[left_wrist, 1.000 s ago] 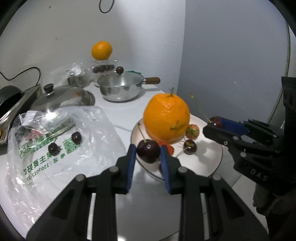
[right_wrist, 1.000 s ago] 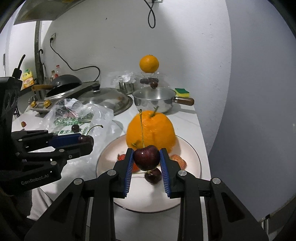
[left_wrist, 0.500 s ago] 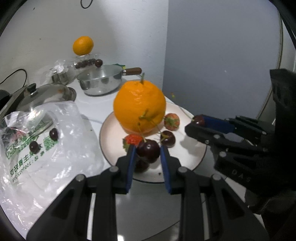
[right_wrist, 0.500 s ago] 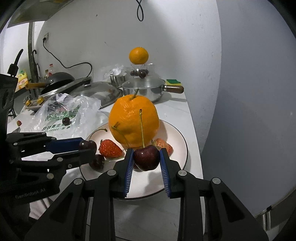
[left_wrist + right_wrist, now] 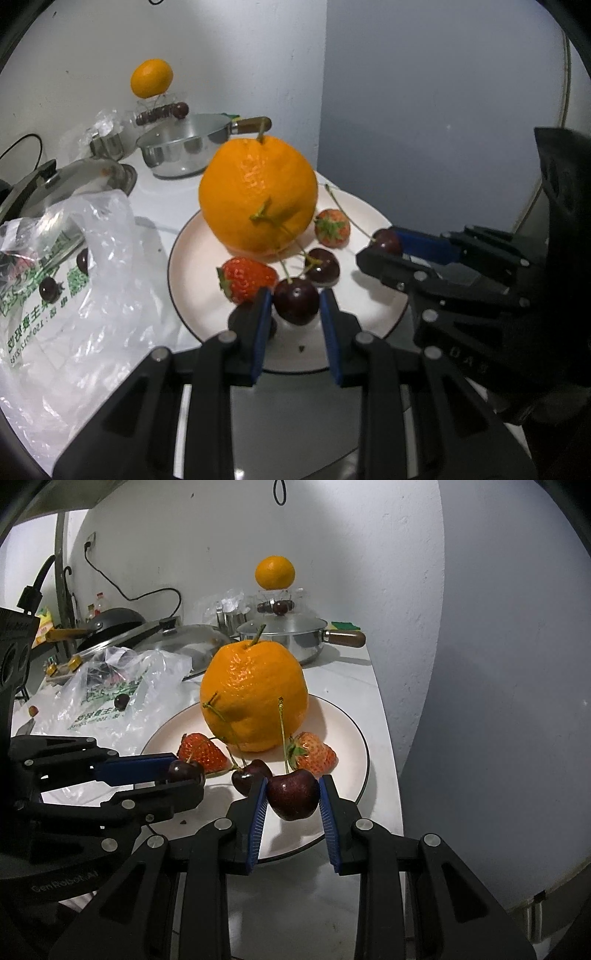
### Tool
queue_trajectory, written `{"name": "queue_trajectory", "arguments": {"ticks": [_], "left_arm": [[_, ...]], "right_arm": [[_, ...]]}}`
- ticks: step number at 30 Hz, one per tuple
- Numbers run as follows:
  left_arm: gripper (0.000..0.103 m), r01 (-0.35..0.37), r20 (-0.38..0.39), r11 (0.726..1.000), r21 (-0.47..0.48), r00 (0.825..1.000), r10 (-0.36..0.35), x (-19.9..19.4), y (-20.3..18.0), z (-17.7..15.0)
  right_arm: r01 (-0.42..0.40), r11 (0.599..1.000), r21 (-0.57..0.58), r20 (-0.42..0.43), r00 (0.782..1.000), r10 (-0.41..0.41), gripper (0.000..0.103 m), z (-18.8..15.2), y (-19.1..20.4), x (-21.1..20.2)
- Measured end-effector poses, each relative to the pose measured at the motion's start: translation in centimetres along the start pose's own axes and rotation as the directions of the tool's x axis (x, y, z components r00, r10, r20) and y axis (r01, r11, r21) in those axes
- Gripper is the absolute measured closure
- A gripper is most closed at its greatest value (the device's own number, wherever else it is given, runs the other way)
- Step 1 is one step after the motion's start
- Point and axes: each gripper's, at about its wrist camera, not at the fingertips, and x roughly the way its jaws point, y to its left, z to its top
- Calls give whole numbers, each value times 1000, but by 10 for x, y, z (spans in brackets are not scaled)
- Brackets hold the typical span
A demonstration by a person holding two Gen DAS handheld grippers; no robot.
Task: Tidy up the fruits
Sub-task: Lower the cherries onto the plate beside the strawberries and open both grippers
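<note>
A white plate carries a big orange, two strawberries and a loose dark cherry. My left gripper is shut on a dark cherry just above the plate's near part. From the right, my right gripper reaches over the plate's rim with another cherry. In the right wrist view, the right gripper is shut on a long-stemmed cherry over the plate. The left gripper is at the left there.
A crumpled plastic bag holding a few cherries lies left of the plate. Behind stand a steel pot, a pan lid, a wok and a second orange on a glass jar. The counter's edge runs close on the right.
Both grippers have come in lower and closer over the plate, each still holding its cherry. The left one has moved from the bag side to above the plate.
</note>
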Motion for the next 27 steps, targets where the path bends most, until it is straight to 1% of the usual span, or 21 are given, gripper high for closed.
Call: {"name": "queue_trajectory", "arguments": {"ticks": [9,18,20,24,25,26,27], "left_arm": [[74,2,-9,1000,-7,1000,-2,5,2,3],[72,7,2,1000,-5,1000,-7,1,3,5],[68,6,7,1000,-6,1000,-6,-1,4,4],[66,0,20,1000,-11,1000,0,-7,5,4],[60,-2,23,1000,-12,1000,2,-8,5,4],[50,-1,28,1000,-16,1000,2,-11,6,4],[49,1,36,1000,-21,999,0,-13,7,4]], "right_arm": [[2,1000,10,-11,1000,-2,73,-1,-2,5],[14,1000,14,-21,1000,-14,73,1,-2,4],[15,1000,13,-22,1000,-15,73,1,-1,4],[19,1000,7,-23,1000,-19,73,1,1,3],[20,1000,5,-22,1000,-20,73,1,1,3],[22,1000,5,-22,1000,-22,73,2,2,2],[24,1000,4,-22,999,-24,73,3,3,1]]}}
